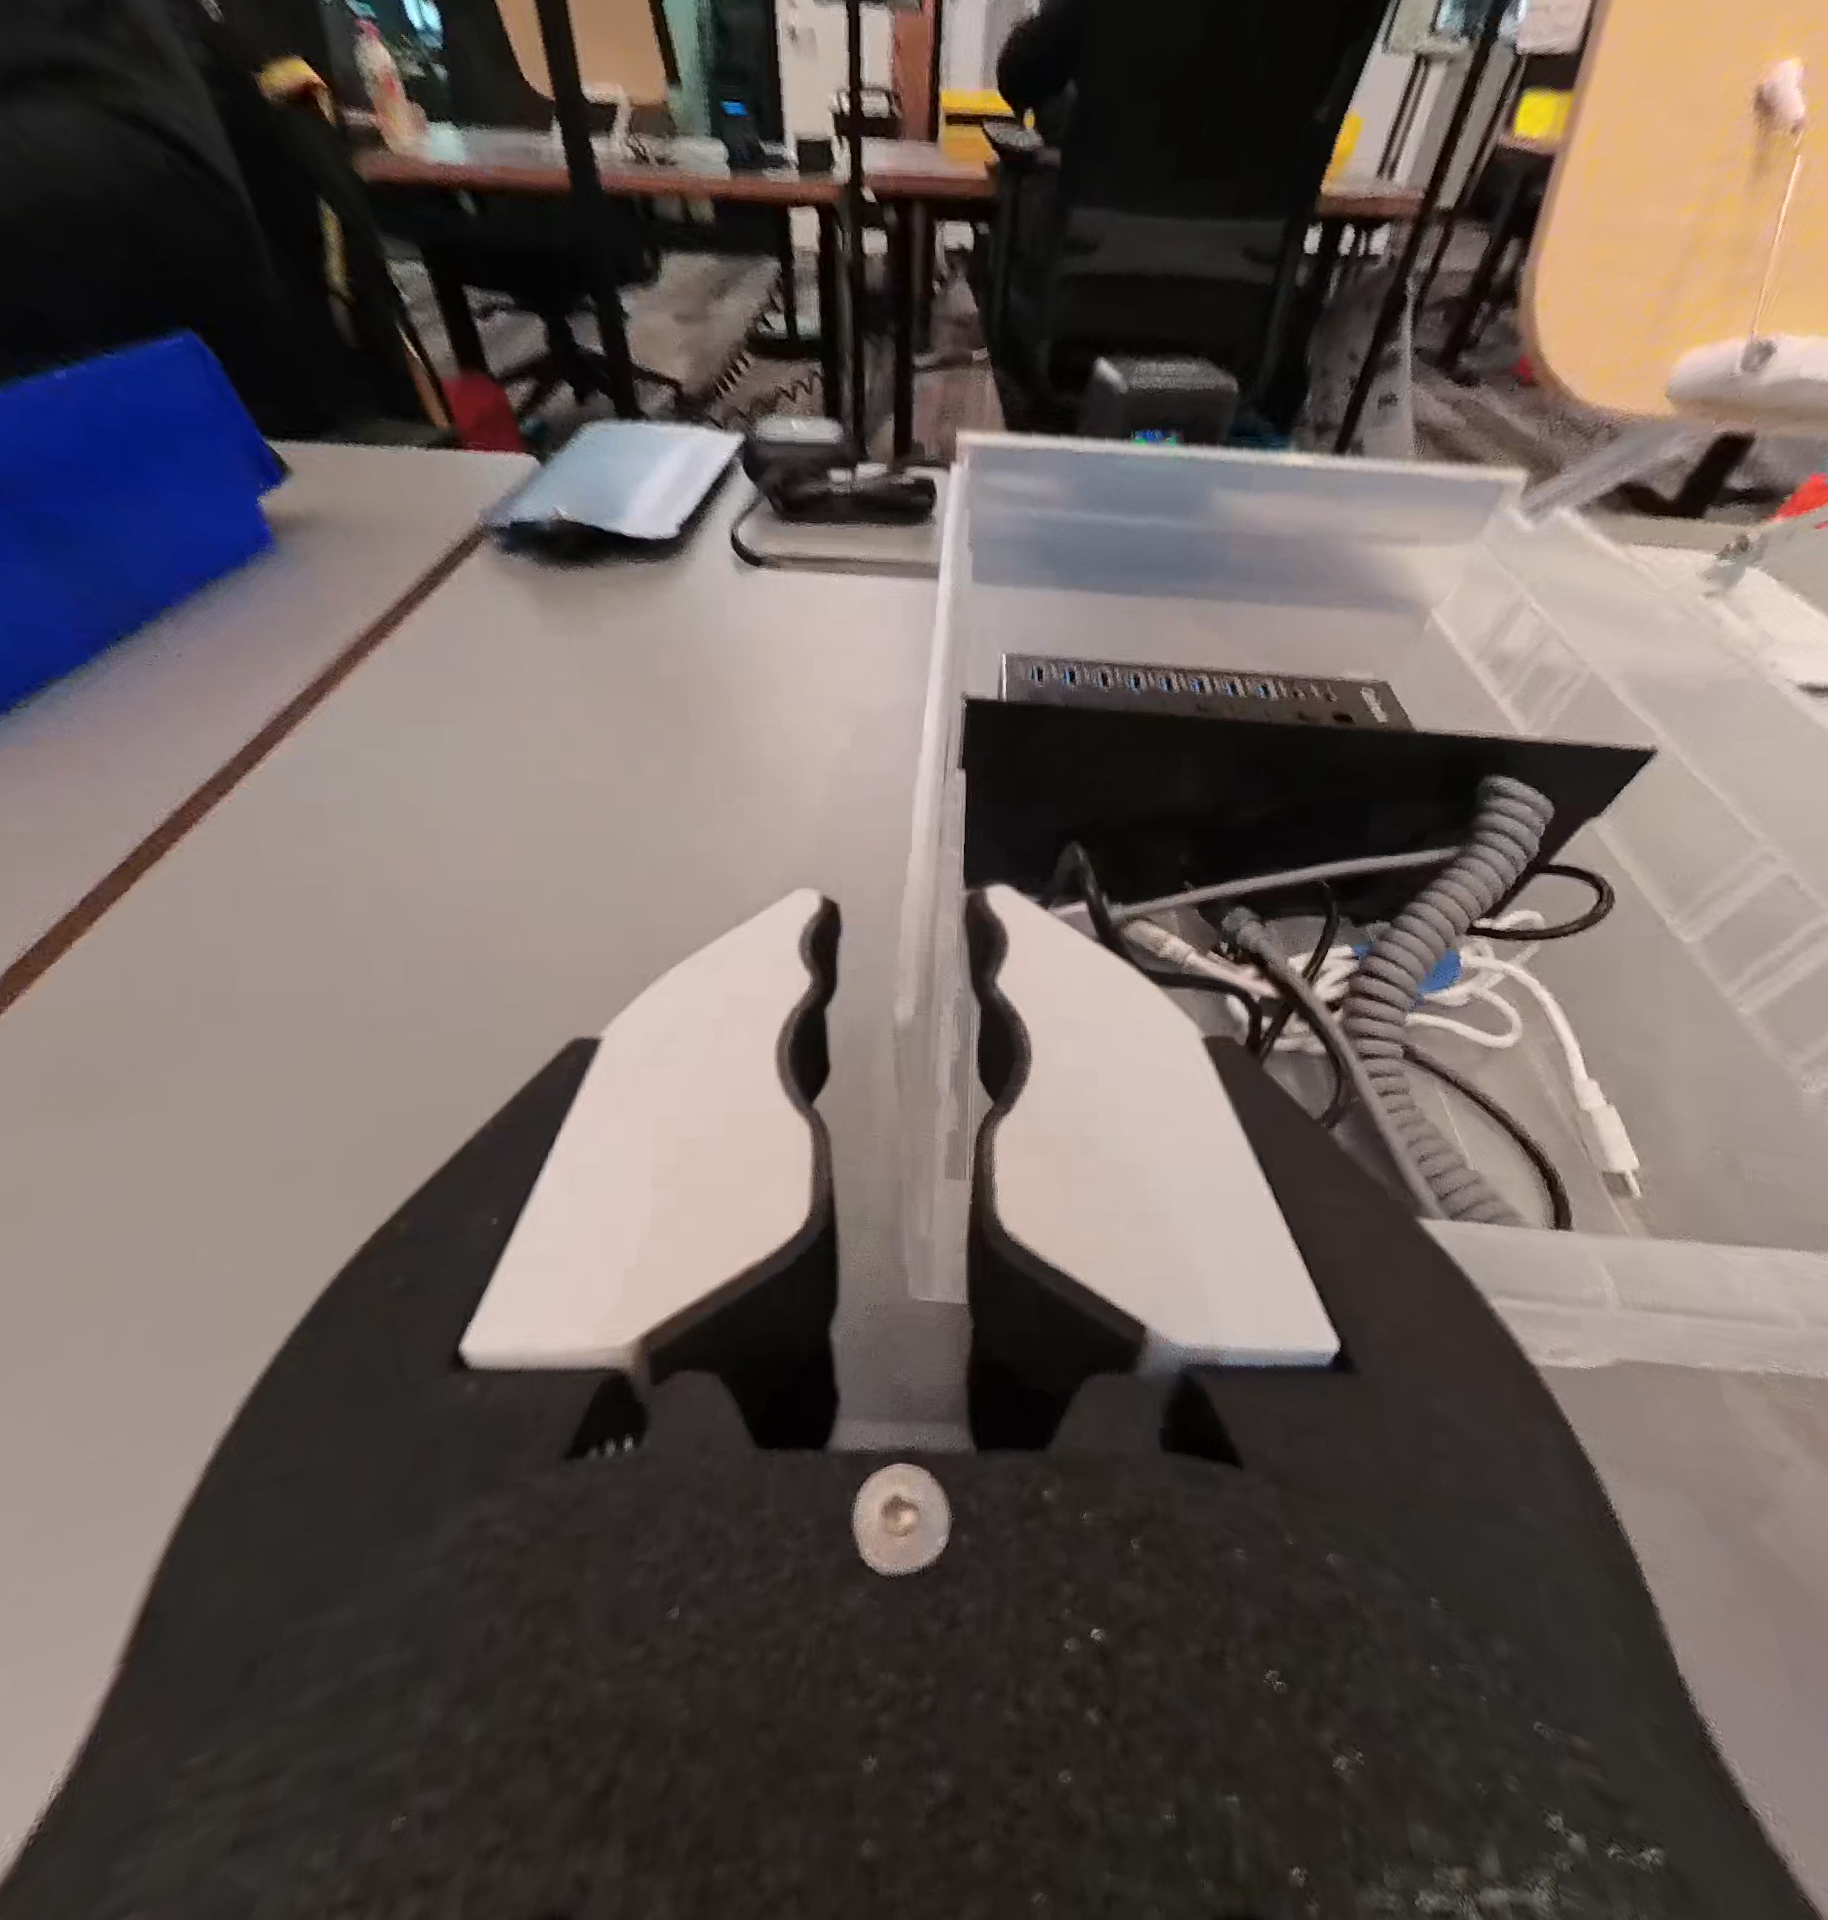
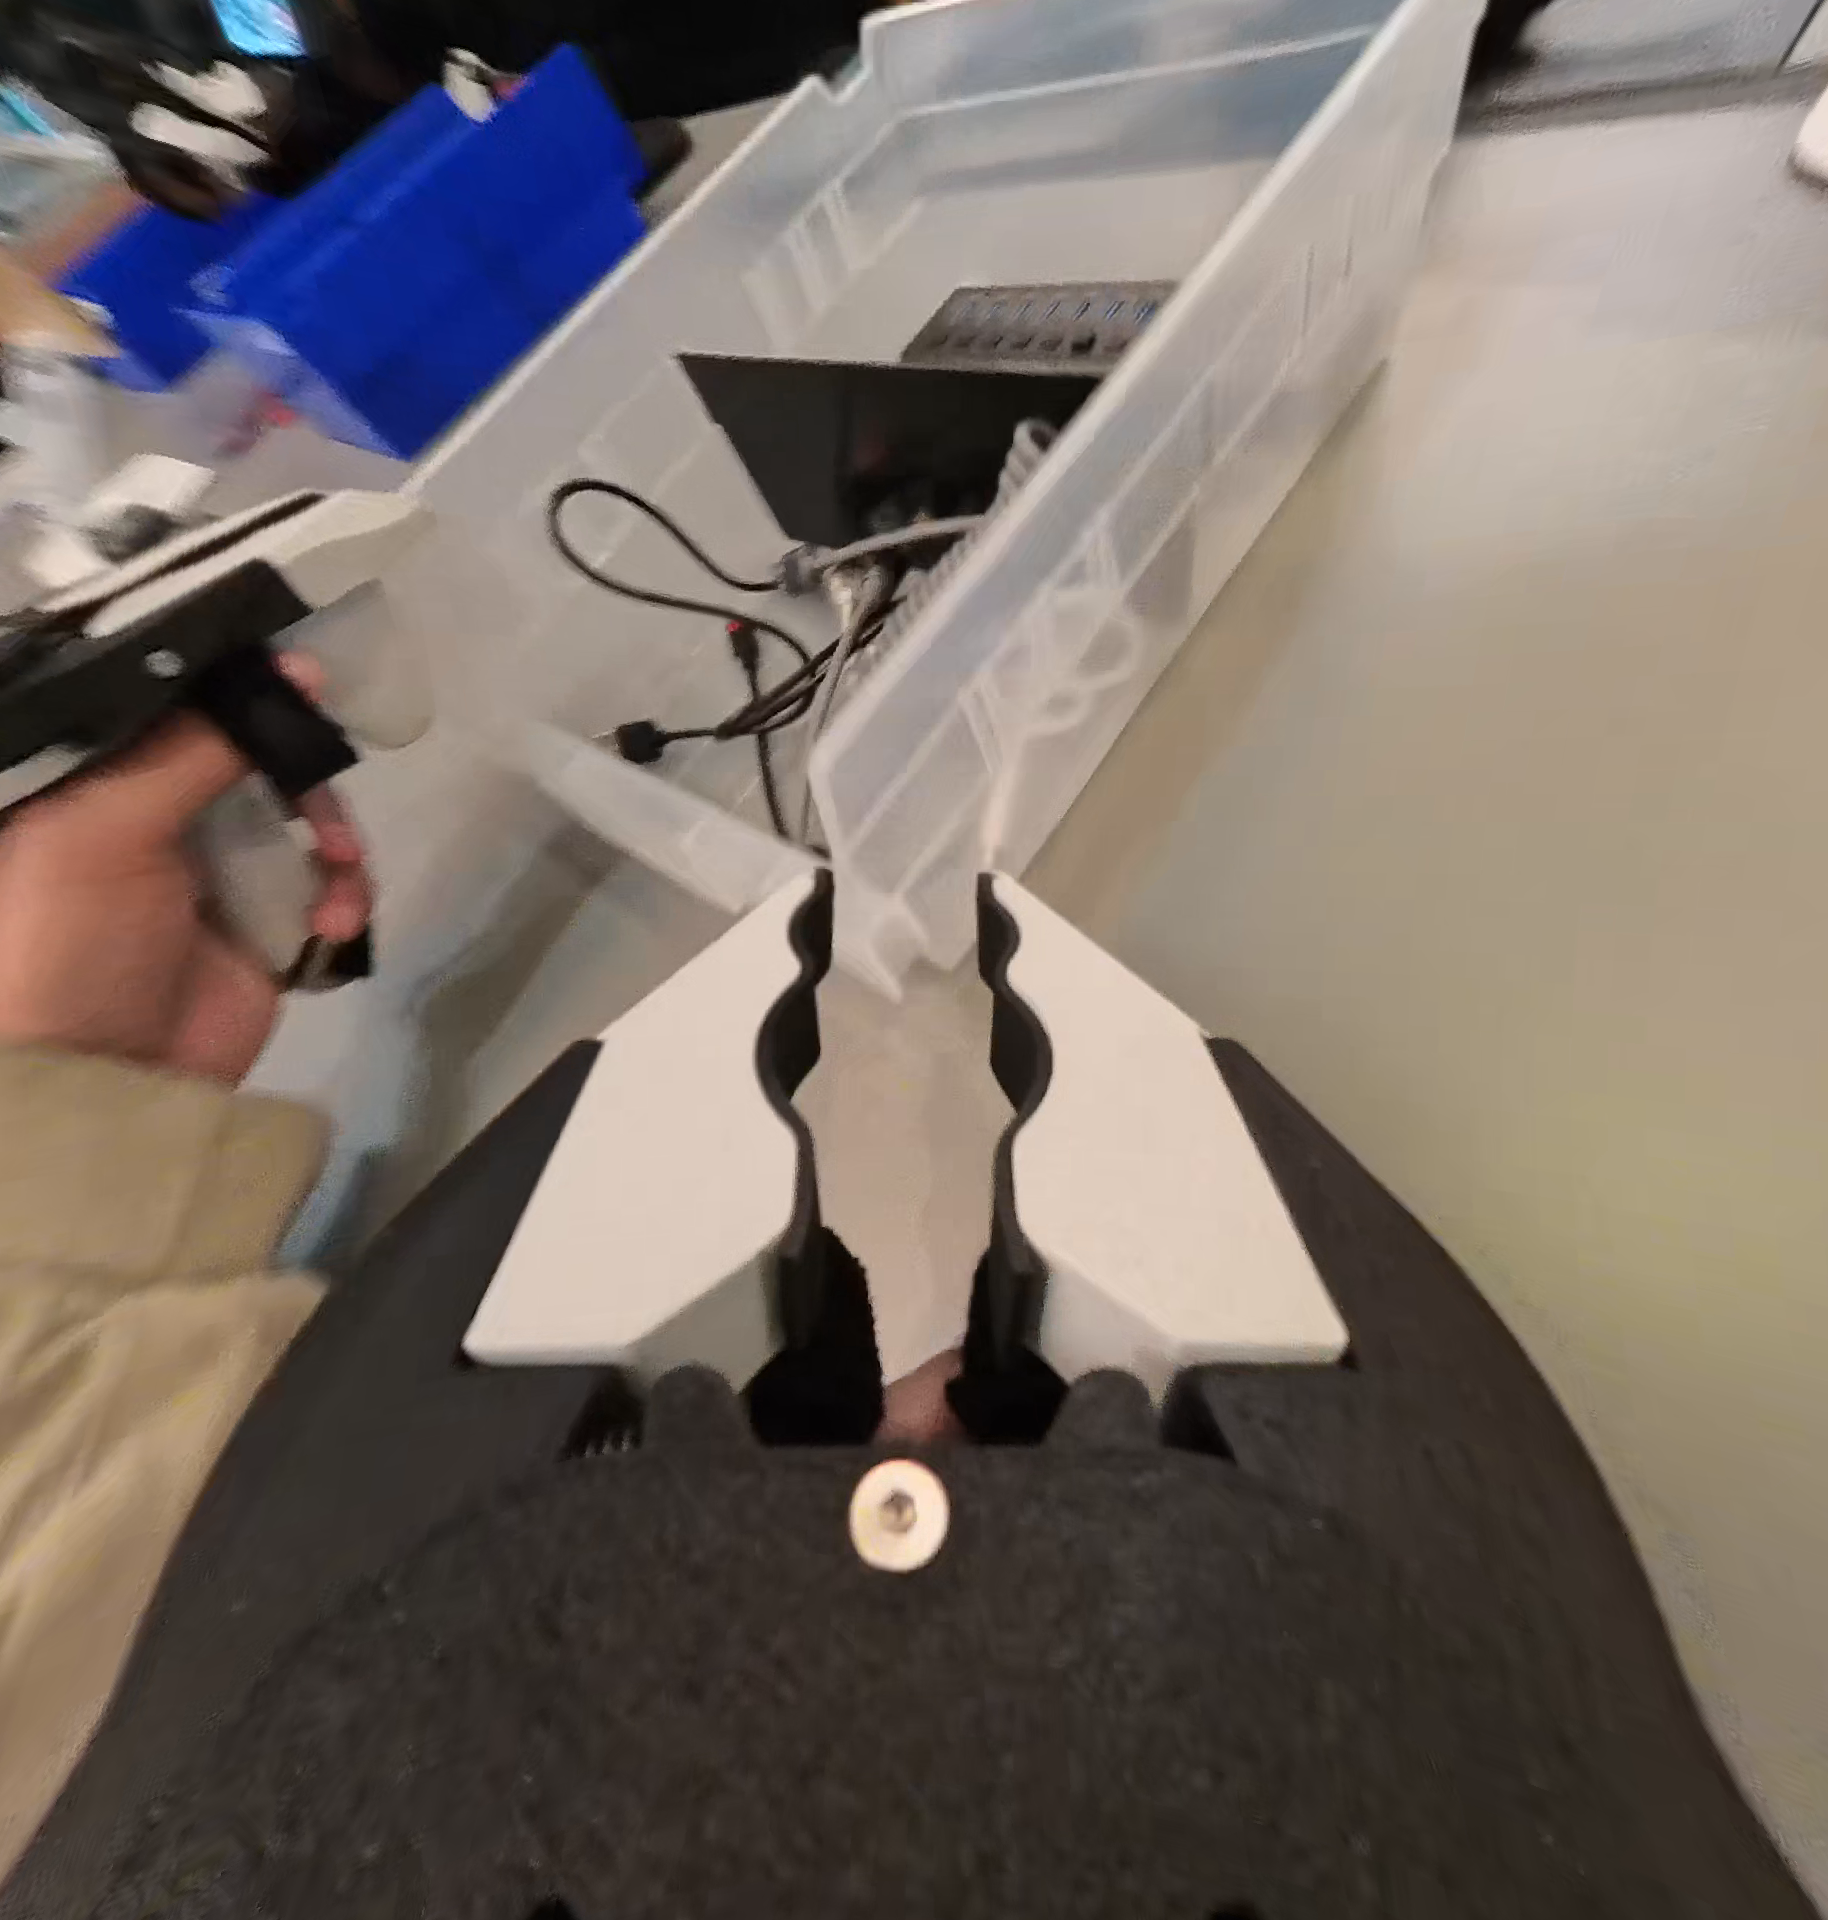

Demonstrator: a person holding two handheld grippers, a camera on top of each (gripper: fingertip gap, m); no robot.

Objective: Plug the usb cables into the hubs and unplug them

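Note:
A clear plastic bin (image 1: 1232,499) stands on the grey table. In it lie a dark USB hub with a row of blue ports (image 1: 1201,686), a black box (image 1: 1253,790), a grey coiled cable (image 1: 1409,997), a white cable (image 1: 1575,1081) and black cables (image 1: 1305,997). My left gripper (image 1: 902,914) is closed narrowly around the bin's left wall (image 1: 931,1091) near the front corner. My right gripper (image 2: 905,894) is closed on the bin's right wall (image 2: 1097,582) at its near corner. The right wrist view also shows the hub (image 2: 1055,312), black cables (image 2: 681,582) and the left gripper (image 2: 370,582) held in a hand (image 2: 110,883).
A blue bin (image 1: 89,520) sits at the left and shows in the right wrist view (image 2: 422,260). A silver pouch (image 1: 619,488) and a black device (image 1: 848,488) lie behind the bin. A table seam (image 1: 214,779) runs on the left. Chairs, desks and a seated person are beyond. One gripper's finger ends stand about 20 cm off the other's.

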